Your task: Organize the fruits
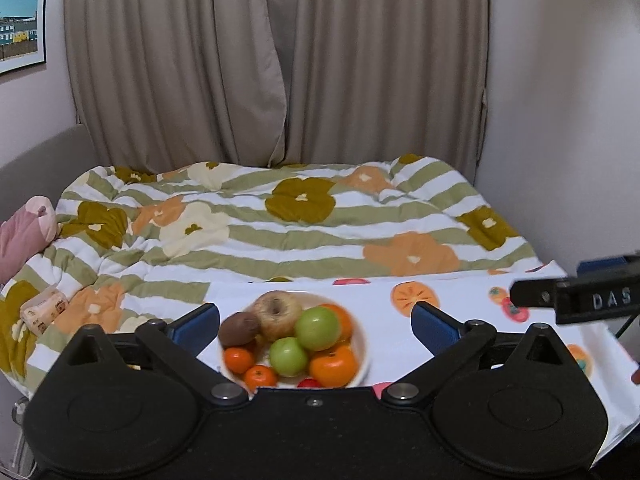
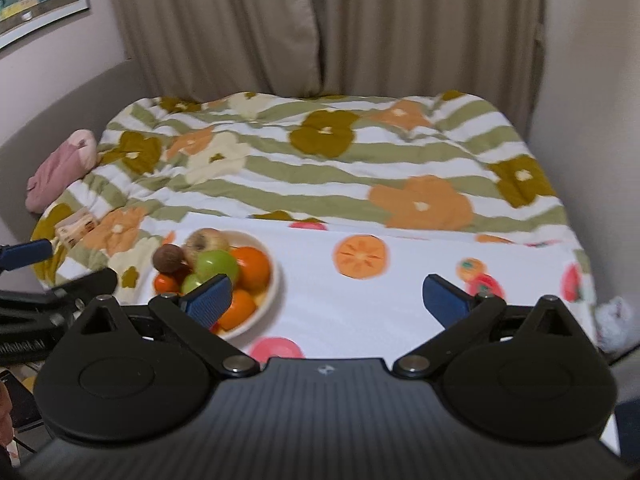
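Note:
A white bowl (image 1: 362, 350) sits on a fruit-print cloth (image 1: 400, 344) and holds several fruits: two green apples (image 1: 318, 328), oranges (image 1: 333, 364), small tangerines (image 1: 239, 360), a brown kiwi (image 1: 239, 328) and a tan apple (image 1: 276, 310). My left gripper (image 1: 316, 326) is open and empty, its jaws either side of the bowl. The bowl also shows in the right wrist view (image 2: 272, 284), left of centre. My right gripper (image 2: 328, 300) is open and empty over the cloth (image 2: 360, 304), to the right of the bowl. Its left fingertip (image 2: 210, 298) overlaps the bowl.
Behind the cloth lies a bed with a flowered striped quilt (image 1: 280, 216). A pink pillow (image 1: 24, 236) and a small packet (image 1: 42, 310) lie at its left. Beige curtains (image 1: 280, 60) hang behind. The right gripper's arm (image 1: 580, 294) enters at the right.

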